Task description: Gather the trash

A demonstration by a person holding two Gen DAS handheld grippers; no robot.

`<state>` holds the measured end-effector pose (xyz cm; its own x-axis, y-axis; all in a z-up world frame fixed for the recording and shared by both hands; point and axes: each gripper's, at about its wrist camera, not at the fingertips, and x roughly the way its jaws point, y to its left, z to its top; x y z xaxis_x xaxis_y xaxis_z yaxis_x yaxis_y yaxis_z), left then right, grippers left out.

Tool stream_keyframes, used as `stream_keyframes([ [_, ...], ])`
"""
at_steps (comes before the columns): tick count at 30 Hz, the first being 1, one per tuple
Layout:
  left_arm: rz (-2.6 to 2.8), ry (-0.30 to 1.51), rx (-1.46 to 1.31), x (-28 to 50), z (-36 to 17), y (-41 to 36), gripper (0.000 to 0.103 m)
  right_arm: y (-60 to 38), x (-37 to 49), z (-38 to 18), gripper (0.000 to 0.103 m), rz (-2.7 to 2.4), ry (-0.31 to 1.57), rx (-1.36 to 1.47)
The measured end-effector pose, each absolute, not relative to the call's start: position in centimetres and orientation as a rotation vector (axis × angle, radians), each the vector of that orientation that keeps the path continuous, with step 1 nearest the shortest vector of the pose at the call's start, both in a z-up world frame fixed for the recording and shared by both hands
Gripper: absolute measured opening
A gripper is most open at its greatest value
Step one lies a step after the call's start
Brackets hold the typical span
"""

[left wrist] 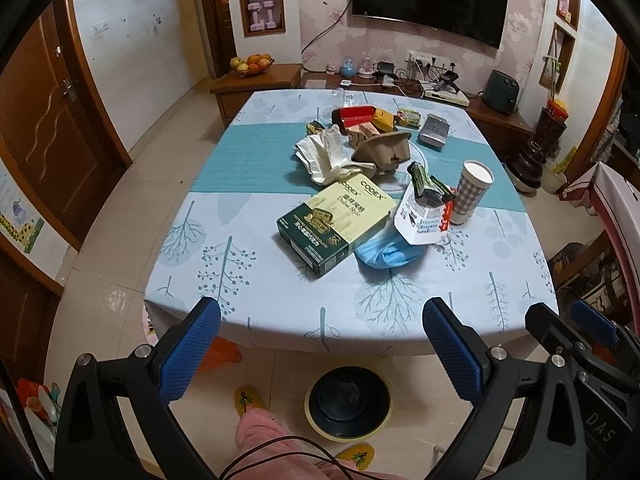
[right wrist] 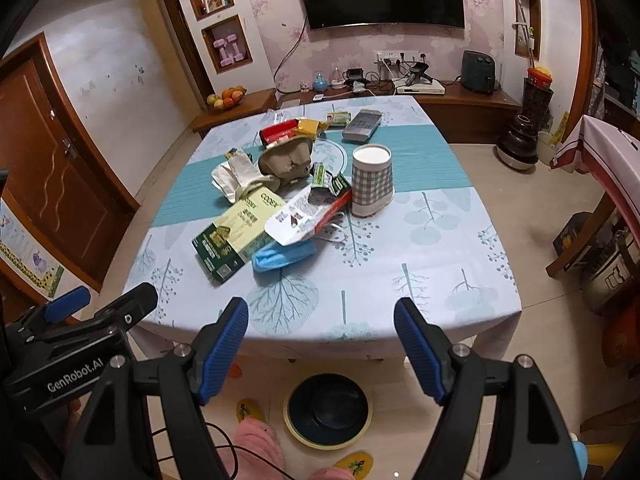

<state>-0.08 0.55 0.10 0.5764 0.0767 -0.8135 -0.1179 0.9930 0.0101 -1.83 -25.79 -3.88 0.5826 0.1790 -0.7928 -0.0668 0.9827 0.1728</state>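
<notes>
Both the left gripper point(left wrist: 320, 340) and right gripper point(right wrist: 321, 334) are hanging released and empty above the bin point(right wrist: 328, 410), while all the trash point(left wrist: 376, 184) is lying uncollected on the worktop point(left wrist: 260, 300) beyond the bin, so collecting seems unstarted.

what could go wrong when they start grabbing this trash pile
1. The checked paper cup stands upside down on its narrow rim beside the white snack pouch; a nudge could topple it.
2. The pouch overlaps the green and cream cardboard box and the blue face mask, so pulling one may drag the others.
3. The dark bin sits under the table edge, so drops might miss.
</notes>
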Motion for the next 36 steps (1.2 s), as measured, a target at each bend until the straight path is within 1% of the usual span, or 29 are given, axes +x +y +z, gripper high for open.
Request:
stream_keyframes([
  [3,0.120,0.943,-0.038,-0.1,0.5,0.6,0.100,-25.7,-1.8,-3.4,0.074,0.160,0.923,0.133],
  [5,0.124,0.937,-0.034,-0.2,0.7,0.7,0.100,-25.4,-1.7,-3.2,0.070,0.172,0.918,0.127],
  [13,0.150,0.957,-0.062,0.4,1.4,1.9,0.100,-24.9,-1.0,-2.9,0.065,0.185,0.931,0.123],
  [19,0.148,0.971,-0.063,2.1,1.9,2.9,0.100,-24.6,0.0,-2.4,0.064,0.163,0.934,0.140],
  [23,0.127,0.987,-0.053,4.5,1.8,3.7,0.100,-23.9,1.1,-2.5,0.064,0.141,0.941,0.134],
  [26,0.110,1.033,-0.037,7.5,1.1,4.9,0.100,-23.4,2.3,-2.7,0.064,0.113,0.946,0.131],
  [34,0.059,1.130,-0.063,14.7,-1.3,11.3,0.100,-22.6,7.1,-3.4,0.064,0.004,0.991,0.170],
  [36,0.036,1.149,-0.053,16.3,-2.0,12.7,0.100,-22.4,8.3,-4.0,0.061,-0.019,1.021,0.182],
])
